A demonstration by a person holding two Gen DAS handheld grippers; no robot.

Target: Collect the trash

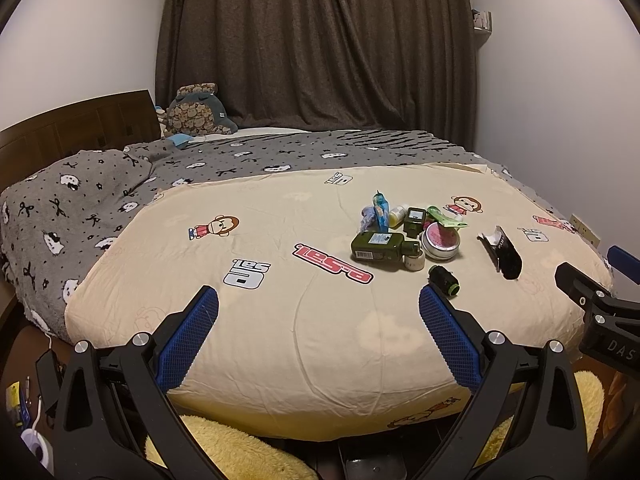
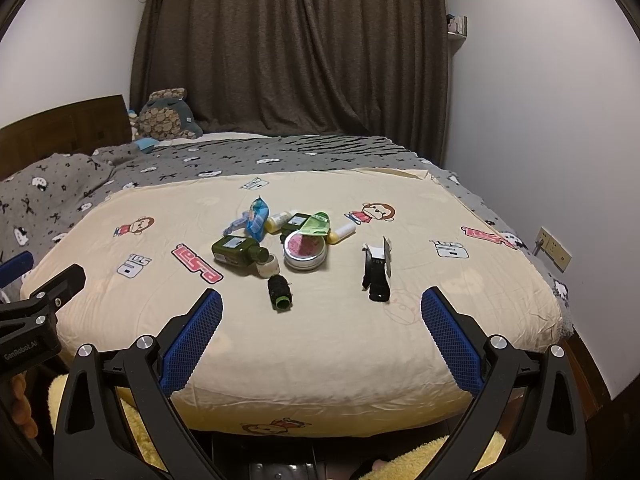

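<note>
A pile of trash lies on the cream bedspread (image 1: pixel 280 320): a dark green bottle (image 1: pixel 380 245) on its side, a round tin with a pink lid (image 1: pixel 441 241), a blue wrapper (image 1: pixel 381 210), a small black cylinder (image 1: pixel 444 281) and a black torn package (image 1: pixel 505 253). In the right wrist view the same bottle (image 2: pixel 238 250), tin (image 2: pixel 305 250), cylinder (image 2: pixel 280 292) and package (image 2: pixel 377 274) show. My left gripper (image 1: pixel 318 304) is open and empty, short of the pile. My right gripper (image 2: pixel 322 306) is open and empty, just short of the cylinder and package.
A grey patterned blanket (image 1: pixel 100 200) covers the bed's far and left side. A stuffed toy (image 1: pixel 196 114) sits by the wooden headboard (image 1: pixel 72 128). Dark curtains (image 1: pixel 312 40) hang behind. A yellow fluffy rug (image 1: pixel 232 452) lies below the bed's edge. A wall socket (image 2: pixel 554 249) is at right.
</note>
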